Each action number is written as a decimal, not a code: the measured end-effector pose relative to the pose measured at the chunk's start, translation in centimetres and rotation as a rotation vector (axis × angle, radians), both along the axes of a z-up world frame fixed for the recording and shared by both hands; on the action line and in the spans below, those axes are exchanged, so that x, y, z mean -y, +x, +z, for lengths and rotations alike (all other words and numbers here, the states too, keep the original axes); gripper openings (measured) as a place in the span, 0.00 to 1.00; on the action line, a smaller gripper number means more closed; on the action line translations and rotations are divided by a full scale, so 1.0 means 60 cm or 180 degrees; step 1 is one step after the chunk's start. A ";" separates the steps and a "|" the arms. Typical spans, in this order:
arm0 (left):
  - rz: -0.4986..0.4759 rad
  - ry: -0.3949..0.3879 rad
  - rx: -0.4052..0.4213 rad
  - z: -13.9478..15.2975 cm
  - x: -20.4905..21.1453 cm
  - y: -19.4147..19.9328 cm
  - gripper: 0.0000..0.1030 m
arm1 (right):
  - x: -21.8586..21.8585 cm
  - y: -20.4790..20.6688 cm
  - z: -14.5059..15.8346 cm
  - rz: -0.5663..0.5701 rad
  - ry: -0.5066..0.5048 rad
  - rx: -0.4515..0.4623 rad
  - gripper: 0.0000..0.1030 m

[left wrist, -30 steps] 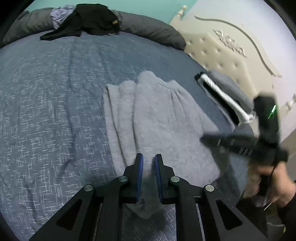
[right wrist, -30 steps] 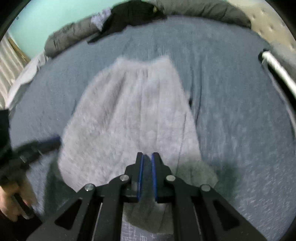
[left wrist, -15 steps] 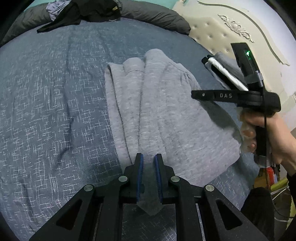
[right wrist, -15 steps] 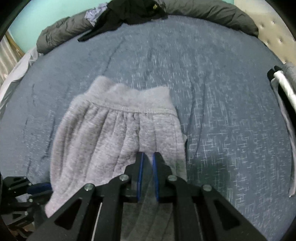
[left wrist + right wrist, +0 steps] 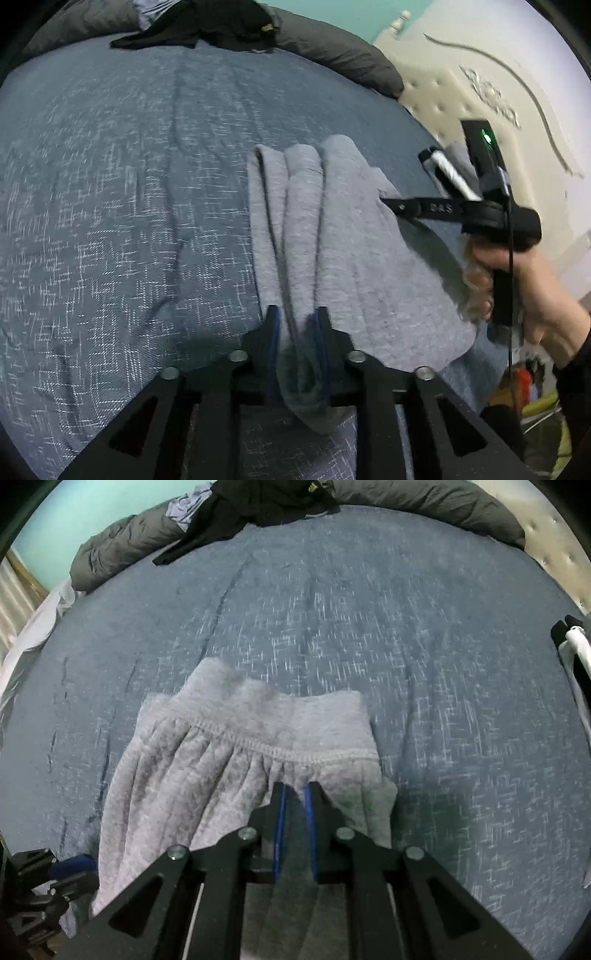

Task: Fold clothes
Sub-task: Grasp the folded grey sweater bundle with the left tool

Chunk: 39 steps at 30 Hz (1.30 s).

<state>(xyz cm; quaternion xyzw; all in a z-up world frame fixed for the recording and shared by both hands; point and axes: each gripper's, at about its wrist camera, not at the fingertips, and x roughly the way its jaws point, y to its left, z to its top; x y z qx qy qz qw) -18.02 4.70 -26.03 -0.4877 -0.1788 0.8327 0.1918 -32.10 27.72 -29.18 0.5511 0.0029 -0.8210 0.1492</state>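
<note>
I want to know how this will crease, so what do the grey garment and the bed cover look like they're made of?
The grey garment looks like soft fleece or sweatshirt knit: fuzzy matte nap, thick rounded folds, a stitched gathered band. Both the left gripper and the right gripper pinch it. The blue bed cover looks like a woven or brushed fabric, matte, with white flecks and shallow wrinkles; its exact fibre can't be told.

The room is dim and evenly lit, the colours cool and greyish. Both views bulge like fishbowls, with black corners. The blue bedspread (image 5: 424, 672) smears with motion blur, and so does the cream headboard (image 5: 491, 110). A soft shadow lies right of the grey garment (image 5: 229, 775).
</note>
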 end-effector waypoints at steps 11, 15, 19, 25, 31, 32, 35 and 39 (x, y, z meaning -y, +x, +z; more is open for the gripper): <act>0.0003 0.0347 0.0241 -0.025 -0.017 0.009 0.62 | -0.147 0.109 0.057 -0.0520 -0.0729 -0.0030 0.51; 0.0040 0.0325 0.0337 -0.028 -0.022 0.017 0.67 | -0.204 0.200 0.046 -0.0696 -0.0922 0.0333 0.61; 0.0150 0.0501 0.0492 -0.034 -0.001 0.030 0.71 | -0.241 0.228 0.016 -0.0832 -0.1277 0.0541 0.62; 0.0169 0.0564 0.0595 -0.035 0.018 0.042 0.71 | -0.240 0.247 0.038 -0.0705 -0.1467 0.0475 0.63; 0.0046 0.0665 0.0755 -0.055 0.008 0.046 0.71 | -0.186 0.228 0.012 -0.0483 -0.1273 0.0604 0.74; 0.0046 0.0712 0.0775 -0.058 0.008 0.046 0.71 | -0.181 0.227 0.009 -0.0473 -0.1271 0.0610 0.74; 0.0033 0.0728 0.0766 -0.062 0.007 0.042 0.71 | -0.167 0.227 0.006 -0.0400 -0.1220 0.0592 0.75; 0.0031 0.0791 0.0796 -0.076 0.003 0.033 0.71 | -0.165 0.224 0.001 -0.0388 -0.1237 0.0612 0.76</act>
